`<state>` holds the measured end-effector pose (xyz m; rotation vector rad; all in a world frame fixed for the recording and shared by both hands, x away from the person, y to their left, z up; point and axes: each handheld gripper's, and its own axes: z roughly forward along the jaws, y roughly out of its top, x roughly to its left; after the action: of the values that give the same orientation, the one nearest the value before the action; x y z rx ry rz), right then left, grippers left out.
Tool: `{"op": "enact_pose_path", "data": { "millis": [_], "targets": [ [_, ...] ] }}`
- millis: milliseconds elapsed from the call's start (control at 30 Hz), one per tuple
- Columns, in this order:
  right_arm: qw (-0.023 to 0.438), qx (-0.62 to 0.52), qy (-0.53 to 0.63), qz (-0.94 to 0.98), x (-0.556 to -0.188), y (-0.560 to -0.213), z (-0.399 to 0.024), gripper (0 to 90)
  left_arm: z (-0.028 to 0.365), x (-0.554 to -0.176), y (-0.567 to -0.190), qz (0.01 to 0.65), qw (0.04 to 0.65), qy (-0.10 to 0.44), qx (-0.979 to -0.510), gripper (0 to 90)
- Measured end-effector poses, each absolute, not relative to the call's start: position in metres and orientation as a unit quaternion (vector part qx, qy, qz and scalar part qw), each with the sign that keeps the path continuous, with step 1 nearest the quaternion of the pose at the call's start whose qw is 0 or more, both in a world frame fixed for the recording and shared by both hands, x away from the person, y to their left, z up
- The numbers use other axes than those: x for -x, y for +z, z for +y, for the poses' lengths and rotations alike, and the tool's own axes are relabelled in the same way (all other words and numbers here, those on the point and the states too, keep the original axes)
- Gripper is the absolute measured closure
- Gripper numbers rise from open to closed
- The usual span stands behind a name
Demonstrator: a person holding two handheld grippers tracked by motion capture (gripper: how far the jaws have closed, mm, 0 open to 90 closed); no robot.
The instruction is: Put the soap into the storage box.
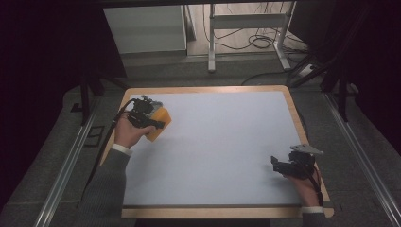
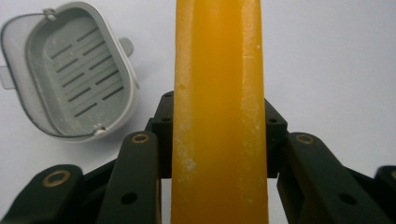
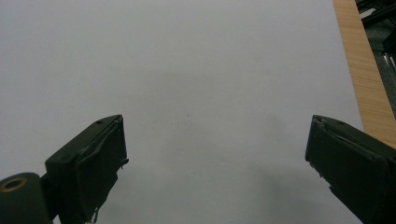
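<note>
Left gripper [image 1: 153, 124], far-left part of worktop [image 1: 222, 142], high view: jaws clamped on a yellow-orange soap bar [image 1: 160, 124], which is held clear of the surface. Person's left hand [image 1: 128, 132] wraps the gripper body from below; grey sleeve [image 1: 106, 184] enters from bottom edge.

Left gripper view: soap bar [image 2: 219, 116] runs vertically through centre of frame, narrow edge toward camera, w/ both black jaws pressing its two sides approx. halfway up. Whitish specks on bar's surface. Below & to the left in this view, a grey soap dish [image 2: 70, 74] lies on the white worktop surface: oval, w/ slotted drain insert & small tabs on rim, tilted relative to frame. Dish is apart from the bar, not touching it or the jaws; whether the bar is directly above any part of the dish cannot be told.

Right gripper [image 1: 279, 166], near-right part of worktop, high view: held by right hand [image 1: 305, 184], grey three-cornered plate [image 1: 306, 149] on top, jaws pointing left across the surface.

Right gripper view: jaws wide apart, nothing btw. them; bare white surface ahead, wooden edge strip [image 3: 362, 70] of worktop at upper right.

The two grippers are well apart, at opp. sides of worktop. Background, high view: white metal frame legs [image 1: 246, 28] & loose cables [image 1: 257, 42] on floor beyond the worktop.
</note>
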<state>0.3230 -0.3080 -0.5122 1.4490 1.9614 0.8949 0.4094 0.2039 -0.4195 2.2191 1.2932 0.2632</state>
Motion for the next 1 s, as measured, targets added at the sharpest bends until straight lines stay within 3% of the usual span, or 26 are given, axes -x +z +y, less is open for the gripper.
{"op": "enact_pose_path", "data": {
  "millis": [1000],
  "targets": [
    [0.268,-0.543,0.330,0.724,-0.323,-0.512,-0.310,5.5,0.221,-0.455,-0.419,0.528,0.284,0.084,-0.796,61.1]
  ]
}}
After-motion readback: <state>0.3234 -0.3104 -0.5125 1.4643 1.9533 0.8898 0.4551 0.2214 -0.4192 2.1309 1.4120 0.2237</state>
